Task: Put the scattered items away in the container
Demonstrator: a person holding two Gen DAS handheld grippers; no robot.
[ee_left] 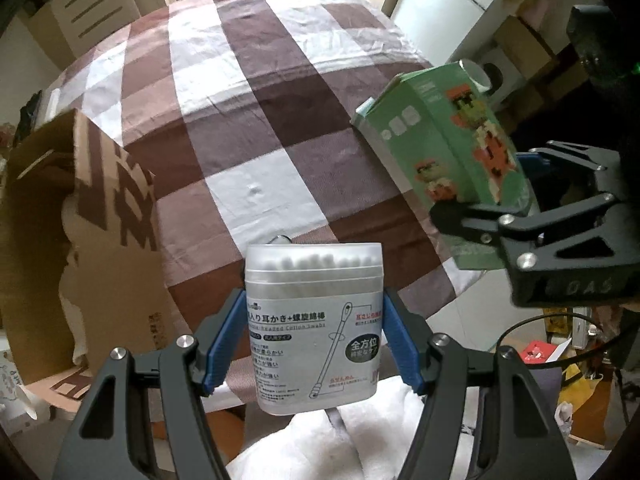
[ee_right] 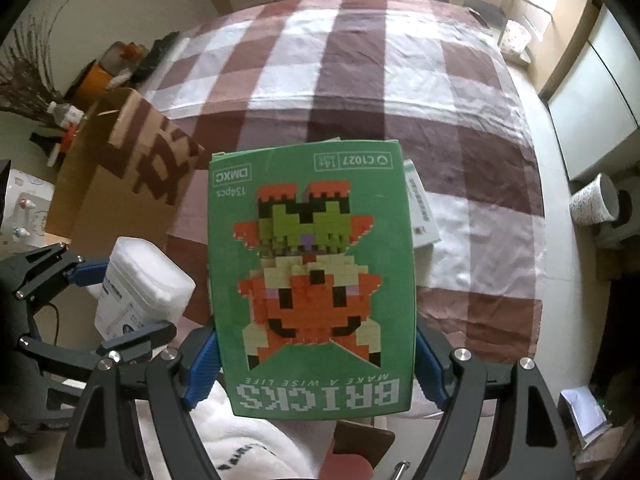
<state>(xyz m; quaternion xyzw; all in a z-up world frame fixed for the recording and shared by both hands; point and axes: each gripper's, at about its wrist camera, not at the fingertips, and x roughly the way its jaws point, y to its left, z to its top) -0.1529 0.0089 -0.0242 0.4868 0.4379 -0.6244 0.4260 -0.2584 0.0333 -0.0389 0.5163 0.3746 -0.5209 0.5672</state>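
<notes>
My left gripper is shut on a translucent cotton swab tub and holds it upright above the near table edge. The tub also shows in the right wrist view, held by the left gripper. My right gripper is shut on a green bricks toy box and holds it above the table. In the left wrist view the box is at the right in the right gripper. An open cardboard box stands at the left of the table, also in the right wrist view.
A brown and white checked cloth covers the table. A white leaflet lies on the cloth behind the green box. Clutter and a paper cup sit off the table at the right. White fabric lies below the grippers.
</notes>
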